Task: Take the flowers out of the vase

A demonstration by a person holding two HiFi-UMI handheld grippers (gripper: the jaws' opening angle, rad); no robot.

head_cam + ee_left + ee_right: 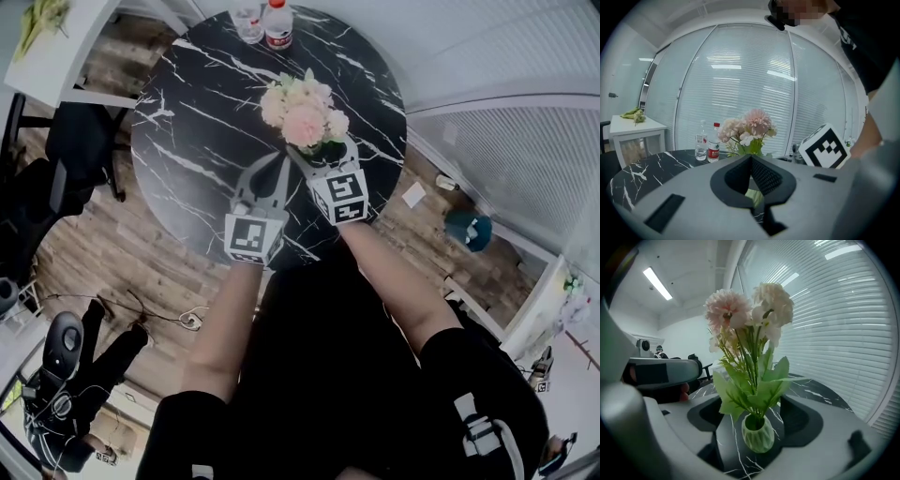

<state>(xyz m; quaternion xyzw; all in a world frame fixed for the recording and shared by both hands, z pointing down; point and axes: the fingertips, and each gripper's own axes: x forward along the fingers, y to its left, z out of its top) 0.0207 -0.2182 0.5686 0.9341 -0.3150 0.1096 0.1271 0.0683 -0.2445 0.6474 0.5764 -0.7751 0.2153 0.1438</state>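
A bunch of pale pink and cream flowers (304, 112) stands in a small ribbed green vase (758, 434) on the round black marble table (202, 122). In the head view the blooms hide the vase. My right gripper (754, 411) is open, with one jaw on each side of the vase and clear of it; the green leaves (752, 385) rise between the jaws. In the head view the right gripper (324, 156) sits just below the bouquet. My left gripper (280, 162) is shut on nothing, just left of the vase. The left gripper view shows the flowers (747, 131) beyond its tips.
Two water bottles (277, 23) (248, 21) stand at the table's far edge. A white side table (56, 47) and a black chair (80, 141) are at the left. Window blinds (834, 324) run behind the table. A teal object (467, 228) lies on the floor at the right.
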